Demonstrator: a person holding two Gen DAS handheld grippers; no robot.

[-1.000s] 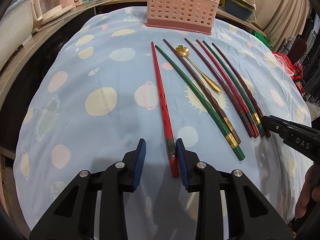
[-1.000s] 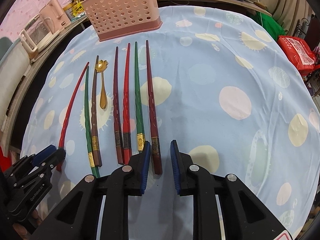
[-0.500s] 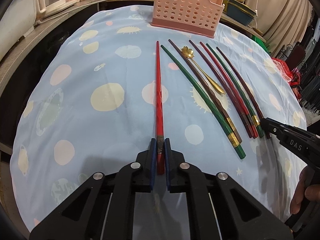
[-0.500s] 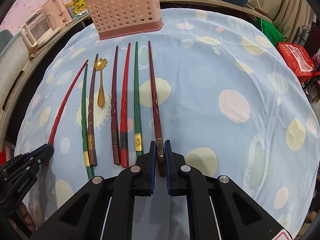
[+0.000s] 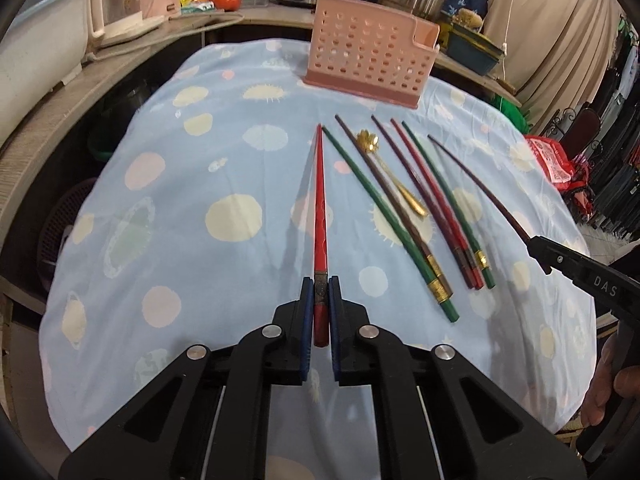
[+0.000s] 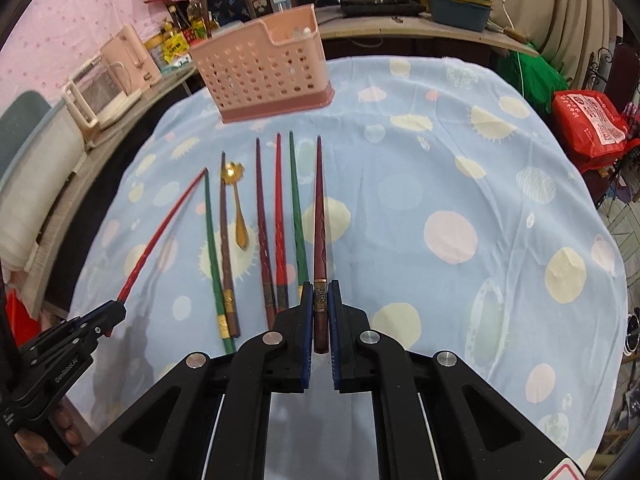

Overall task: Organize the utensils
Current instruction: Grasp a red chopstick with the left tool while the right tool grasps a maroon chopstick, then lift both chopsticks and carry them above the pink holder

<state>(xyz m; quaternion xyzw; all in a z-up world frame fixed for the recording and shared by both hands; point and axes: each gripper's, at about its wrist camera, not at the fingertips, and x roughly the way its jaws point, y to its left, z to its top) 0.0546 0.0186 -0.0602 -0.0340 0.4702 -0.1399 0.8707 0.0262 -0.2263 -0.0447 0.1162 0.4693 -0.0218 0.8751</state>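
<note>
My L gripper clamps red chopstick, R gripper maroon chopstick; both tips point far, toward pink basket.

We see a light blue tablecloth with yellow and pink dots, a pink basket with holes, a bright red chopstick, and a gold spoon
</note>
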